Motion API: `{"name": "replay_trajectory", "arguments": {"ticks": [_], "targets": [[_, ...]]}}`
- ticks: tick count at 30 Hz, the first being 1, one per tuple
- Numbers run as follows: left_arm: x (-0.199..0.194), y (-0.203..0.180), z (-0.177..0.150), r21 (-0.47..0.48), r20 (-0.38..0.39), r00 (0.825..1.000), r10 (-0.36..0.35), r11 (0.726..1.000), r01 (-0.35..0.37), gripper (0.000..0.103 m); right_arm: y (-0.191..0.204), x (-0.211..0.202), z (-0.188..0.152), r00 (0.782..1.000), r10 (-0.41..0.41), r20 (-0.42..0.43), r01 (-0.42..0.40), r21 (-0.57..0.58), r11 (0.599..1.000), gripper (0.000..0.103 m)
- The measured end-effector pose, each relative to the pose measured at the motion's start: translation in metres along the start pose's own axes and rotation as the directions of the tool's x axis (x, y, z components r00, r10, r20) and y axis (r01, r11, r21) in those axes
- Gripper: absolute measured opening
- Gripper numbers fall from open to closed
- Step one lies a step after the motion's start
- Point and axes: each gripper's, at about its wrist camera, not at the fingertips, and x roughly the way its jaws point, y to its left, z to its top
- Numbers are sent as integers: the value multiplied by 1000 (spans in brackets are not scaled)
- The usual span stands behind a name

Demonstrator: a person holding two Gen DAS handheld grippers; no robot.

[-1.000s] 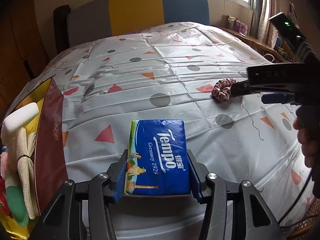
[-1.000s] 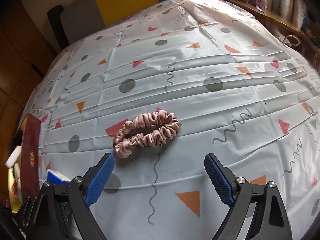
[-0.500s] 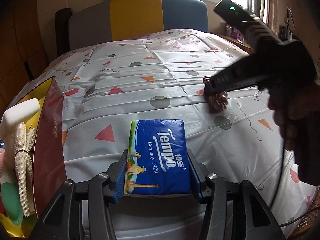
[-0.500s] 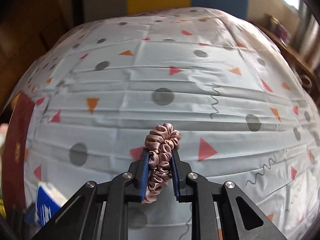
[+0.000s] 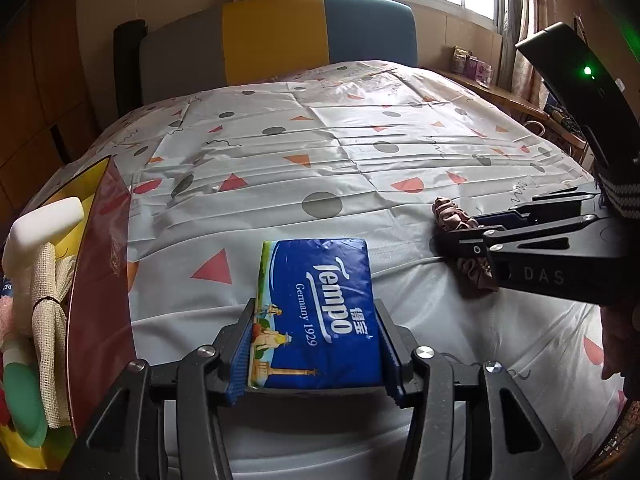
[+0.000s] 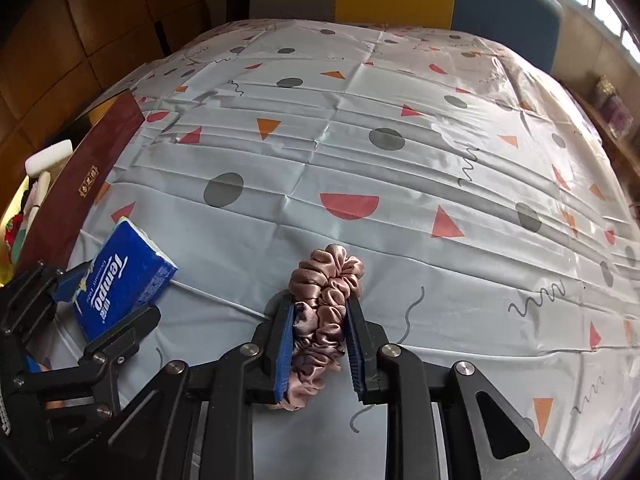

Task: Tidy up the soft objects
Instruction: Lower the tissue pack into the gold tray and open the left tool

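Observation:
A blue Tempo tissue pack [image 5: 316, 312] rests on the patterned bed cover [image 5: 320, 152], and my left gripper [image 5: 314, 310] is shut on its two long sides. The pack [image 6: 120, 280] and that gripper [image 6: 112, 300] also appear at the left of the right wrist view. A pink satin scrunchie [image 6: 326, 276] is squeezed lengthwise between the blue pads of my right gripper [image 6: 320, 306]. Its jaws are opening slightly, but the pads still press the fabric. In the left wrist view the scrunchie [image 5: 452, 212] and right gripper [image 5: 468, 232] sit just right of the pack.
A dark red box [image 5: 100, 260] with a yellow inside stands at the bed's left edge. It holds a white sponge [image 5: 44, 220], a mesh cloth [image 5: 48, 308] and a green item [image 5: 24, 396]. A yellow and blue headboard [image 5: 316, 32] is behind. A person's hand [image 5: 616, 332] is at right.
My right gripper went from open around the scrunchie to shut on it, rolled, and carried it toward the tissue pack. The left gripper and the pack have not moved.

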Motion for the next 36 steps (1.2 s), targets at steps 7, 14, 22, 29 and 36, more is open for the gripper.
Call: {"name": "replay_trajectory", "arguments": {"ticks": [7,14,22,29,36], "targets": [[-1,0,1,-5,-5,1000,5,1000,-6,52,4,-5,0,999,-28,27,29,-63,998,24],[-12,3,3,-64,-54,999,2,998,-6,52,0,-2,2,999,-7,45,9,-61,998,24],[-44,1,13,-65,1,1000,-17,998,17,52,5,-1,2,997,-26,66,32,-85,996,24],[-66,7,22,-87,30,999,-19,996,22,52,7,-1,0,995,-43,88,52,-105,993,24],[-81,14,23,-110,51,998,-24,993,30,52,7,-2,-2,994,-44,99,54,-101,993,24]]}}
